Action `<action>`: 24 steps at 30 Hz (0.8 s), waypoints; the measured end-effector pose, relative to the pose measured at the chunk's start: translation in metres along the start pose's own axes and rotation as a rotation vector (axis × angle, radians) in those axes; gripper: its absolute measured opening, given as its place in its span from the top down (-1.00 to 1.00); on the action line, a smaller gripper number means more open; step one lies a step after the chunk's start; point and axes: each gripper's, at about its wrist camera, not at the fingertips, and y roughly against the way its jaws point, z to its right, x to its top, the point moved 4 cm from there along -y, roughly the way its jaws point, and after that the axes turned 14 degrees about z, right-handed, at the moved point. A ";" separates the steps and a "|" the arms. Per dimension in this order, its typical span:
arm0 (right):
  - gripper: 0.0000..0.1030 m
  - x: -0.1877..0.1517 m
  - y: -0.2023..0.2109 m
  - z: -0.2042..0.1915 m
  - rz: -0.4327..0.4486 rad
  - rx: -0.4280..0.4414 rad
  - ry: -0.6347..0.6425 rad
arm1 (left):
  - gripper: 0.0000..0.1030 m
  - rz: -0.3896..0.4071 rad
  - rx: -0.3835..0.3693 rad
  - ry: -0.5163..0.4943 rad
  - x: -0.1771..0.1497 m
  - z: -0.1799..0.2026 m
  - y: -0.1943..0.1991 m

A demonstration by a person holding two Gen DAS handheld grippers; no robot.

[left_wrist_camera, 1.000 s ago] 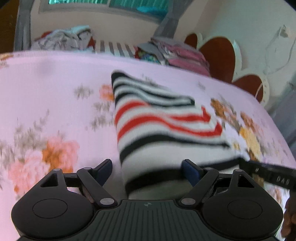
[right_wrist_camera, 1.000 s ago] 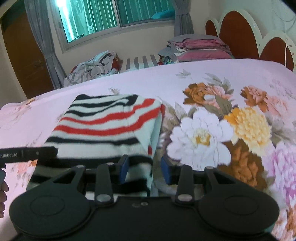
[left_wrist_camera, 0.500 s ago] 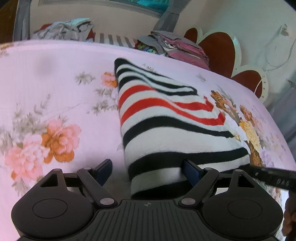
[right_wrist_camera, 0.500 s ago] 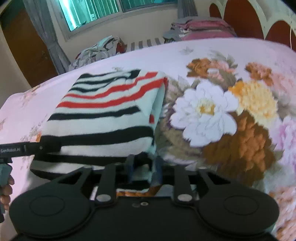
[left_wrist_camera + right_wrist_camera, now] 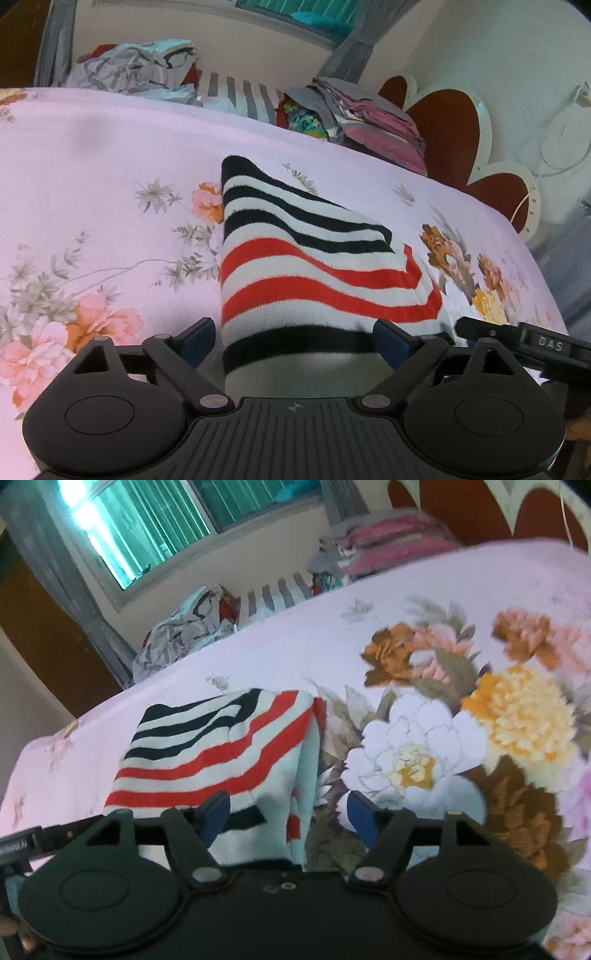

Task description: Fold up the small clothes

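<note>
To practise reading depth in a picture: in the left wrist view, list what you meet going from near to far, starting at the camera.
left gripper → striped garment → bare pink floral bedspread → stack of folded clothes → window

A wide bed [image 5: 110, 155] covered by a pale pink sheet printed with orange, pink, yellow and white flowers carries everything here. On the sheet lies a folded knitted garment with black, white and red stripes [image 5: 295, 266], its layers stacked, left of the large white and yellow blooms [image 5: 424, 753]. Along the bed's far edge sit a crumpled grey and white heap of clothes [image 5: 136, 70] and, further right, a folded pile of pink and grey fabrics [image 5: 369, 118].
</note>
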 end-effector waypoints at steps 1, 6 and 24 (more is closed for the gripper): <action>-0.34 0.000 -0.006 0.002 -0.010 0.000 -0.010 | -0.77 -0.004 0.001 0.002 0.000 0.000 -0.004; -0.38 -0.006 -0.031 0.007 -0.062 0.013 -0.044 | -0.77 -0.038 -0.001 0.000 -0.004 0.000 -0.024; 0.17 -0.013 -0.060 -0.016 -0.085 0.121 -0.045 | -0.47 -0.069 -0.053 0.028 -0.011 0.000 -0.053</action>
